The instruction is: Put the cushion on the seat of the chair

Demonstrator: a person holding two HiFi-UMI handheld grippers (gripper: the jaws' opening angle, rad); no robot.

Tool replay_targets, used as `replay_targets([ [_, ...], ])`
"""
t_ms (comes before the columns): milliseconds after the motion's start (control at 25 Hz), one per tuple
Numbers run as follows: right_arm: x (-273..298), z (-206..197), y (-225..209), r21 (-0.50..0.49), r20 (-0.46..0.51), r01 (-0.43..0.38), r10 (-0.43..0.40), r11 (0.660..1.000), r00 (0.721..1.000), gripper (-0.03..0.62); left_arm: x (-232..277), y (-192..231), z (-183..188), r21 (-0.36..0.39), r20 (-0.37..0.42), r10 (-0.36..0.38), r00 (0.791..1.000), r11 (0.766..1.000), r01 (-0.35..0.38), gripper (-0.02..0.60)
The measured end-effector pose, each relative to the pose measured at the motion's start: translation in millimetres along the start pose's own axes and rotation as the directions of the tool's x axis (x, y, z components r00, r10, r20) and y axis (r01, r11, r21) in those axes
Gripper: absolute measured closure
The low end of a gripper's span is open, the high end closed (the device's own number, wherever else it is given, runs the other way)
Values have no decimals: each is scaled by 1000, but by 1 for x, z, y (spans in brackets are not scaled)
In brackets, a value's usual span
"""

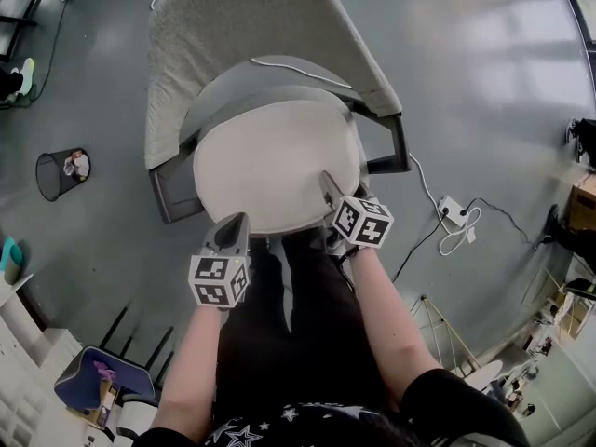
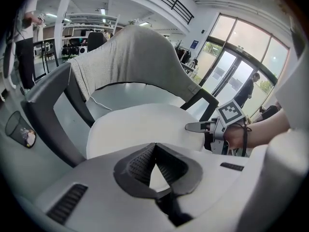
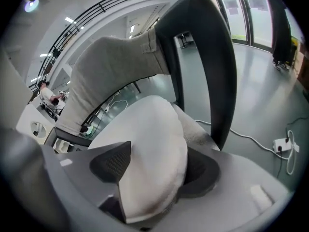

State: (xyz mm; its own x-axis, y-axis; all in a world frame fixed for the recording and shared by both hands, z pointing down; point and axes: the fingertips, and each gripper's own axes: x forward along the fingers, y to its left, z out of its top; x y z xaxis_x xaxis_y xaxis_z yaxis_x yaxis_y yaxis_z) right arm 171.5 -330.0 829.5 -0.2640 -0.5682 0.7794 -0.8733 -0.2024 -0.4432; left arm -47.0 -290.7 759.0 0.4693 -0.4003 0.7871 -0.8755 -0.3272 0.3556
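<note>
The round white cushion [image 1: 275,161] lies on the seat of the grey chair [image 1: 242,26], inside its dark frame. My left gripper [image 1: 238,222] is at the cushion's near left rim. In the left gripper view its jaws [image 2: 154,146] are closed to a narrow wedge, with white cushion [image 2: 140,124] fabric showing in the gap. My right gripper [image 1: 328,184] is at the near right rim. In the right gripper view it [image 3: 166,153] stands open around the thick cushion edge [image 3: 149,144], which bulges between the pads.
A white cable [image 1: 298,71] lies across the chair behind the cushion. A wire bin [image 1: 58,173] stands on the floor to the left, a power strip with cables [image 1: 453,212] to the right. A blue chair [image 1: 98,375] is at bottom left. A person [image 2: 251,88] stands by the glass doors.
</note>
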Motion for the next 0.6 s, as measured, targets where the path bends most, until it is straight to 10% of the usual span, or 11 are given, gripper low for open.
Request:
replay_targets([
  [600, -57, 21, -11, -20, 119, 126, -123, 992, 985, 336, -31, -4, 24, 13, 94, -36, 995, 999, 34, 572],
])
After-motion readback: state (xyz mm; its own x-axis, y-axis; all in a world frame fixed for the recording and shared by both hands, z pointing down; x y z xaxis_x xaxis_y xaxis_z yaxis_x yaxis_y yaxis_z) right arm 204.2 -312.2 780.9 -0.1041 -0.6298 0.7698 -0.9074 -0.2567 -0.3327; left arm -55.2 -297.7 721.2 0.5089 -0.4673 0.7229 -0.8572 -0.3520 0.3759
